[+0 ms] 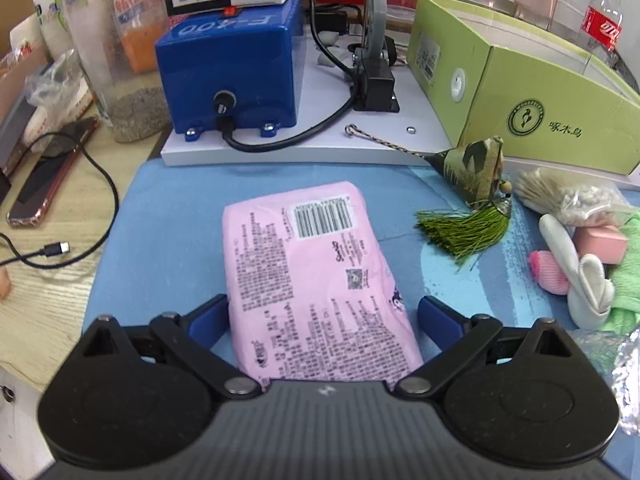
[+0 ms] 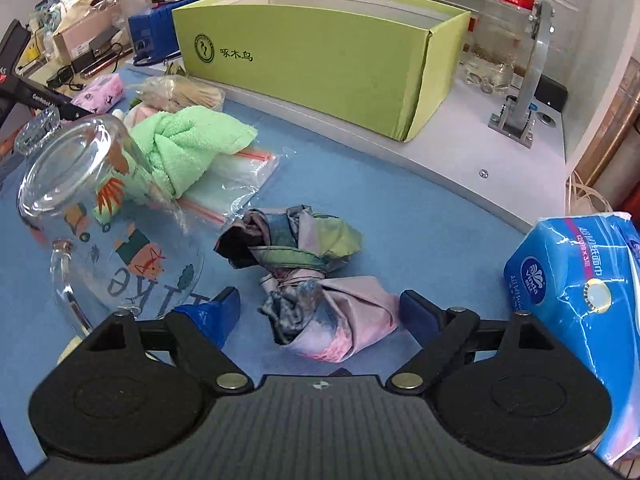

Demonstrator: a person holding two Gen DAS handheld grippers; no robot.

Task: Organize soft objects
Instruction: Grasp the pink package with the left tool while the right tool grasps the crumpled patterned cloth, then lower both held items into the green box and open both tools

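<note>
A pink tissue pack [image 1: 312, 280] lies on the blue mat [image 1: 168, 240] between the fingers of my left gripper [image 1: 324, 308]. That gripper is open: the left pad sits at the pack's edge and a small gap shows at the right pad. In the right wrist view a crumpled multicoloured cloth [image 2: 304, 276] lies on the mat between the wide-apart fingers of my right gripper [image 2: 320, 312], which is open and does not press on it. A green towel [image 2: 188, 148] lies further left, and a green open-topped box [image 2: 320, 68] stands behind.
A glass mug [image 2: 92, 232] lies on its side by the right gripper's left finger. A blue tissue pack [image 2: 580, 280] stands at the right. A zip bag [image 2: 240, 172], tasselled sachet [image 1: 472, 168], white sock [image 1: 580, 280], blue machine [image 1: 228, 68] and phone [image 1: 48, 176] surround the mat.
</note>
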